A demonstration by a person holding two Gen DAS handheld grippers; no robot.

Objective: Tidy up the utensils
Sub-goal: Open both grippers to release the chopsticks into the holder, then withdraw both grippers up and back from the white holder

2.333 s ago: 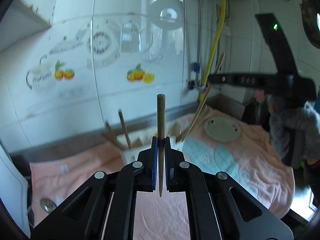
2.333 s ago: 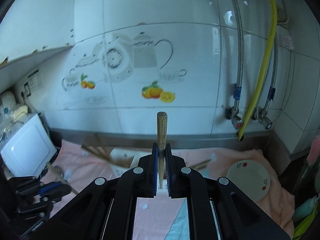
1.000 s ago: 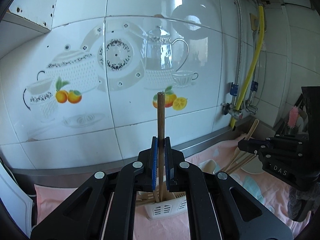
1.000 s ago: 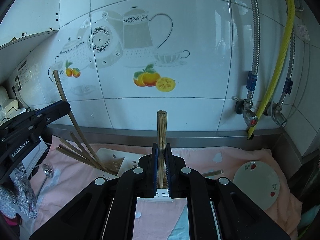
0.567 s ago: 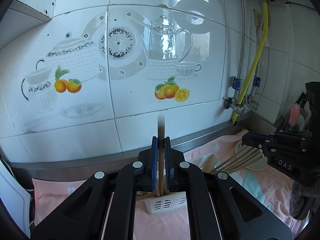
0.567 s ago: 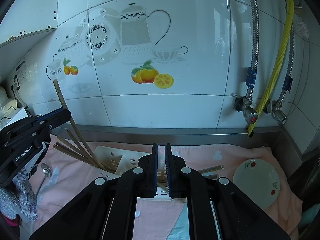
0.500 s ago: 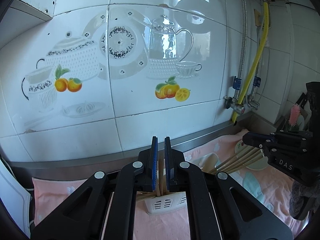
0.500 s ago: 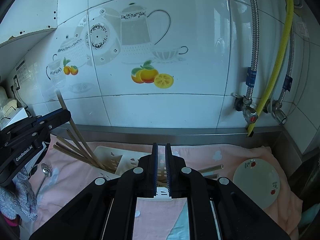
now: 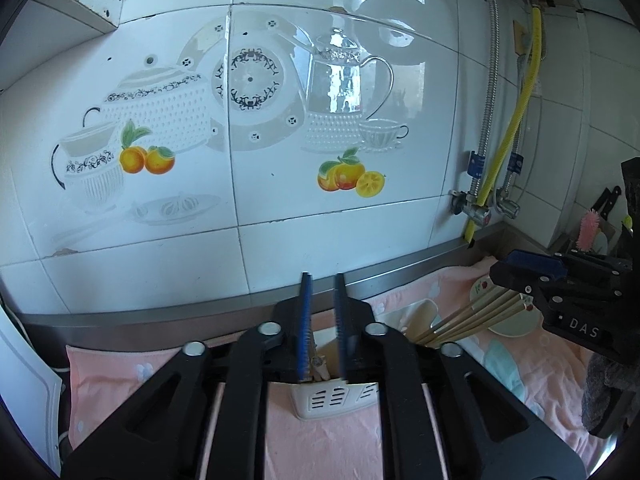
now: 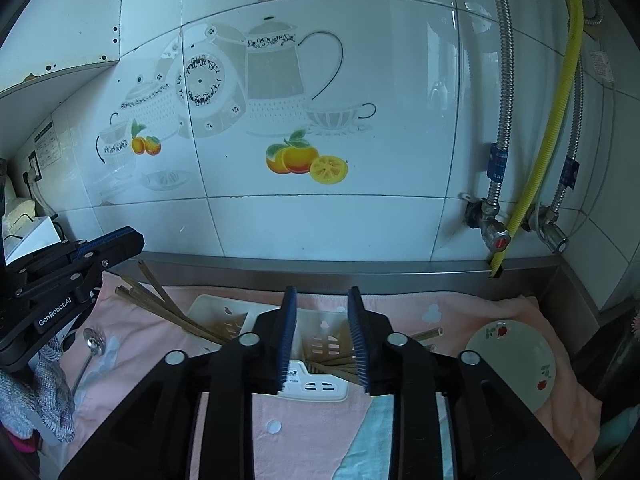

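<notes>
My left gripper (image 9: 322,280) hangs over the white utensil basket (image 9: 336,398). Its jaws are opening and nothing is between the pads. Several wooden chopsticks (image 9: 468,316) lean right out of the basket, under my right gripper (image 9: 516,272). In the right wrist view my right gripper (image 10: 321,292) is also over the basket (image 10: 312,388), its jaws opening and holding nothing. Chopsticks (image 10: 336,364) lie inside the basket below the gap, and others (image 10: 160,308) lean out to the left beneath my left gripper (image 10: 120,244).
A pink towel (image 10: 460,312) covers the counter against a tiled wall. On it are a small plate (image 10: 512,356) at the right, one loose chopstick (image 10: 428,334) and a metal spoon (image 10: 94,342) at the left. Pipes and valves (image 10: 496,236) stand at the back right.
Each gripper held an upright chopstick a second ago. Both chopsticks dropped into the basket and both pairs of jaws have since parted.
</notes>
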